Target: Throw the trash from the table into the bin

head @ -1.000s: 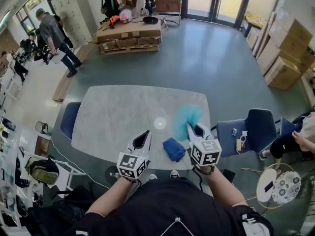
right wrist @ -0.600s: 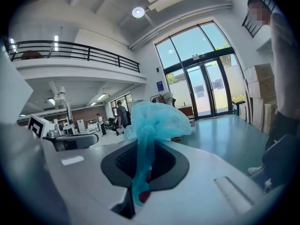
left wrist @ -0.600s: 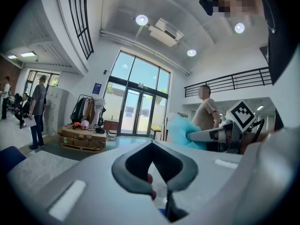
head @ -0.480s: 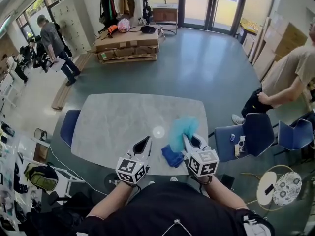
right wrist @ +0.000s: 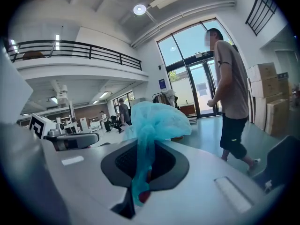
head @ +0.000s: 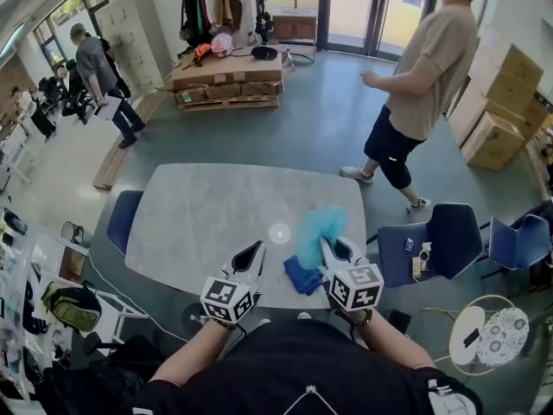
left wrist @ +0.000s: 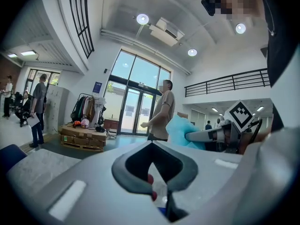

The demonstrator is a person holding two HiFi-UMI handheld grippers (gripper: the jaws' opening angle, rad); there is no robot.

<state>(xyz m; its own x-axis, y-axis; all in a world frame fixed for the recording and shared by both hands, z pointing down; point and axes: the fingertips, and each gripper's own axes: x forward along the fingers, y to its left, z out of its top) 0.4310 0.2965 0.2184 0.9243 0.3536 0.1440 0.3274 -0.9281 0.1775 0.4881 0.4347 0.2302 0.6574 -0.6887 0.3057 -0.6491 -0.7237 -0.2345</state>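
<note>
My right gripper (head: 331, 247) is shut on a light blue thin plastic cap-like piece of trash (head: 318, 228), which bunches up above the jaws in the right gripper view (right wrist: 152, 121). A dark blue crumpled piece (head: 302, 275) lies on the grey table (head: 207, 214) near its front edge, between the two grippers. My left gripper (head: 251, 253) hovers over the table's front edge, shut with nothing in it. In the left gripper view the right gripper and its blue trash (left wrist: 180, 128) show at the right. No bin is in view.
A person in a tan shirt (head: 423, 67) walks on the floor beyond the table's far right. Blue chairs stand at the table's left (head: 121, 214) and right (head: 432, 240). A small round side table (head: 488, 327) is at the lower right. Pallets with boxes (head: 225, 72) lie further back.
The person in the tan shirt has walked into view from the right. Both grippers stay nearly still over the table's front edge, the right one still holding the light blue trash.
</note>
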